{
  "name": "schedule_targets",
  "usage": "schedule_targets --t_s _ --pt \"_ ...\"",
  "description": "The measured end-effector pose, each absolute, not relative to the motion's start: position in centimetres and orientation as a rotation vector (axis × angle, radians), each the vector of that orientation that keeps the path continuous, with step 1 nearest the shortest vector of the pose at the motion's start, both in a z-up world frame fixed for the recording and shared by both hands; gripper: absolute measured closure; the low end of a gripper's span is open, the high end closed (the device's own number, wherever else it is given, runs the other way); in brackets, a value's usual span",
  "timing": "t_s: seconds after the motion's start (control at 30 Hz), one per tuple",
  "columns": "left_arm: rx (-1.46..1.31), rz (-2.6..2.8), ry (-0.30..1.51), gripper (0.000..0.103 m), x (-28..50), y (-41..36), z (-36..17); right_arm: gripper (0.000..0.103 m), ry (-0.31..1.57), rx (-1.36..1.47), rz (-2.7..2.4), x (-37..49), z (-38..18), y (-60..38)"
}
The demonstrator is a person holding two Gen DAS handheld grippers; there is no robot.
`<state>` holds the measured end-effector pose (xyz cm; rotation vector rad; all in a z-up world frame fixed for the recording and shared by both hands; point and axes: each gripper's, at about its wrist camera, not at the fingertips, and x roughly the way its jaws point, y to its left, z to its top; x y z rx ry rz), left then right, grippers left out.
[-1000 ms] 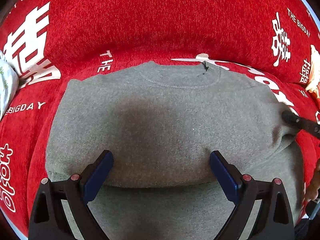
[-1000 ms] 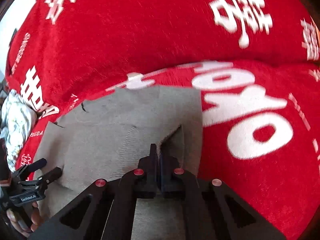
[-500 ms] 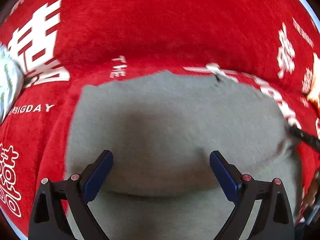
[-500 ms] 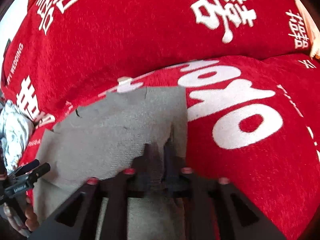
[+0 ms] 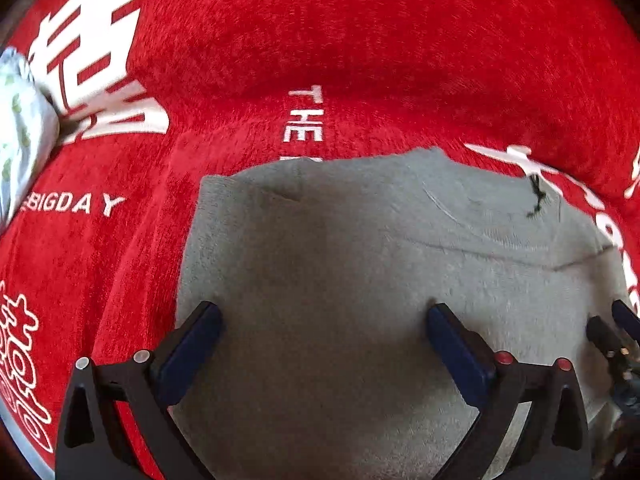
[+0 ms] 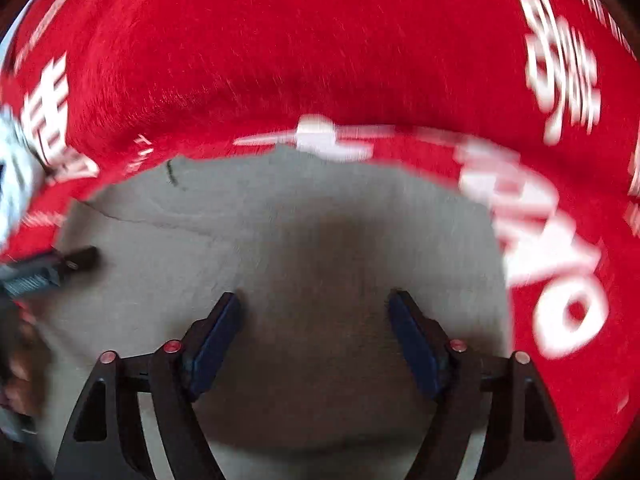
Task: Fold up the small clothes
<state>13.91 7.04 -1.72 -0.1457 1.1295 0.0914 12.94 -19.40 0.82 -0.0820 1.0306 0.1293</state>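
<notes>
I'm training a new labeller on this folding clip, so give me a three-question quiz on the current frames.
1. True or false: the right gripper is clamped on the grey sweater.
2. What colour is the cloth under the sweater?
A. blue
B. red
C. green
3. Fill in: the left gripper is ____ above the sweater.

Key:
1. False; its jaws stand apart and hold nothing.
2. B.
3. open.
</notes>
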Motion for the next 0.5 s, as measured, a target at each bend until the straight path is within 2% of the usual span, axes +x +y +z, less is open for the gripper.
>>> schedule_targets --t_s 0.2,0.33,0.5 --pt "-0.127 0.029 1.063 0.0 9.3 5.3 0.3 0.021 0.975 -0.047 0.174 9.4 3.1 -19.5" --pt "0.034 0.019 1.021 0.0 5.5 2.9 -0.6 0.021 0.979 -0.072 0.128 6.1 1.5 -21.3" --pt "-0.046 0.034 0.998 0.0 3.6 3.8 1.3 0.021 0.931 0.035 0.067 2.9 4.1 -23.4"
